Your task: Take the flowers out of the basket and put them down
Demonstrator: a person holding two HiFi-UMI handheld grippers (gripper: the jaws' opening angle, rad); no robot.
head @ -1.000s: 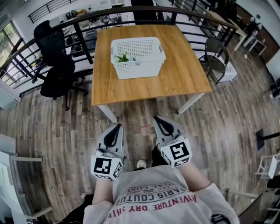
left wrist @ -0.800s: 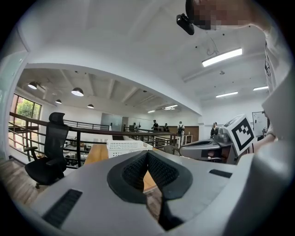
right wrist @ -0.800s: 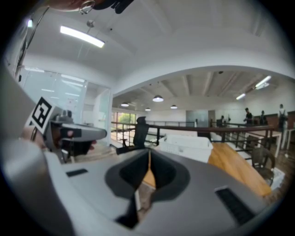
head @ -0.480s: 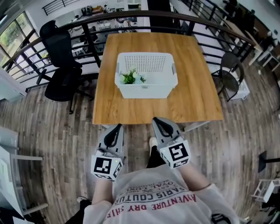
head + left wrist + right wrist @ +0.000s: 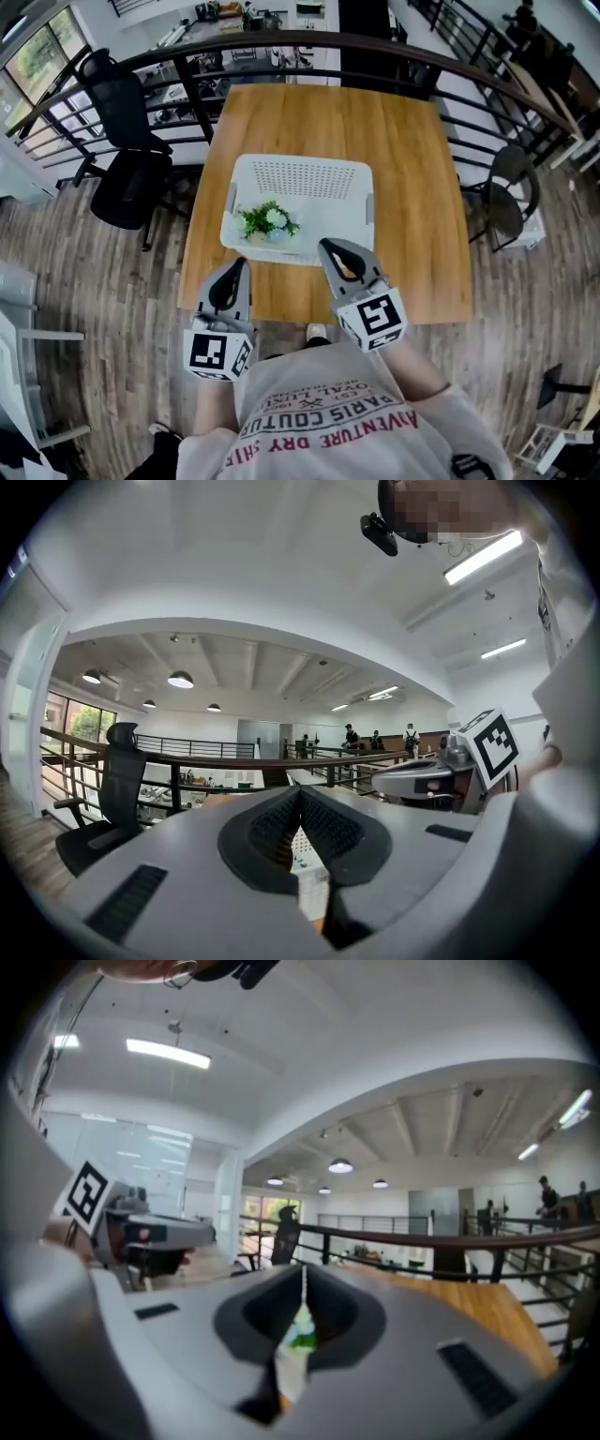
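One wooden table [image 5: 412, 187] holds the basket [image 5: 302, 170], beside railing [image 5: 281, 40].

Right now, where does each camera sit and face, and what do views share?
Head view: on the head, steeply down at table, basket, flowers; left tool, right tool, shirt show.
Left gripper view: on left tool, along its shut jaws toward railing.
Right gripper view: on right tool, along shut jaws over table.
Shared: each gripper view shows the other tool.
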